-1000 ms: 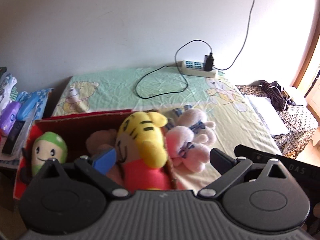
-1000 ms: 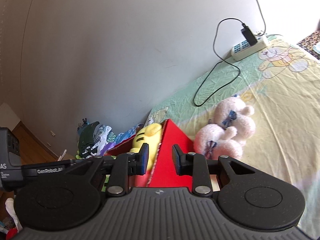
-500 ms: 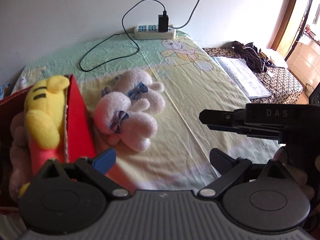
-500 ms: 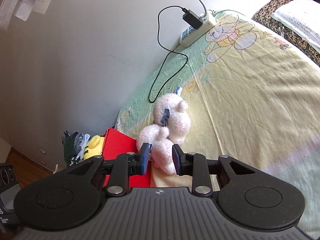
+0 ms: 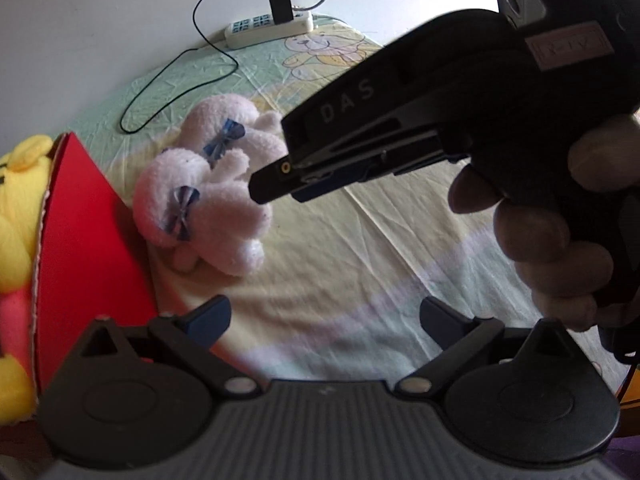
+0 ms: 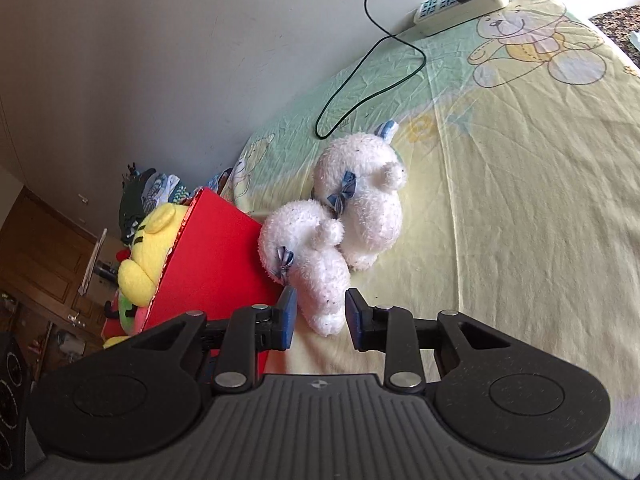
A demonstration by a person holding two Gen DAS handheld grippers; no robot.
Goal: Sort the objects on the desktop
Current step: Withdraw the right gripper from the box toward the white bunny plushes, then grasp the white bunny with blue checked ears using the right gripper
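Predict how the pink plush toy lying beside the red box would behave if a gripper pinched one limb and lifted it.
The pink plush toy looks fluffy and soft, so it would probably squash under the right gripper and dangle limply. It seems light for its size. Its fuzzy pile should resist slipping, and lying flat on the sheet, it is unlikely to roll.

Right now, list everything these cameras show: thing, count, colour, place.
plush bears: two, white with blue bows, lying together on the sheet beside the box
box: one, red, at the sheet's edge, toys inside
yellow plush: one, yellow, inside the box
sheet: one, pale green-yellow with bear prints, covering the surface
power strip: one, white, by the wall, black charger plugged in
cable: one, black, looped on the sheet
left claw: open, empty
right claw: open, straddling the nearer bear's foot
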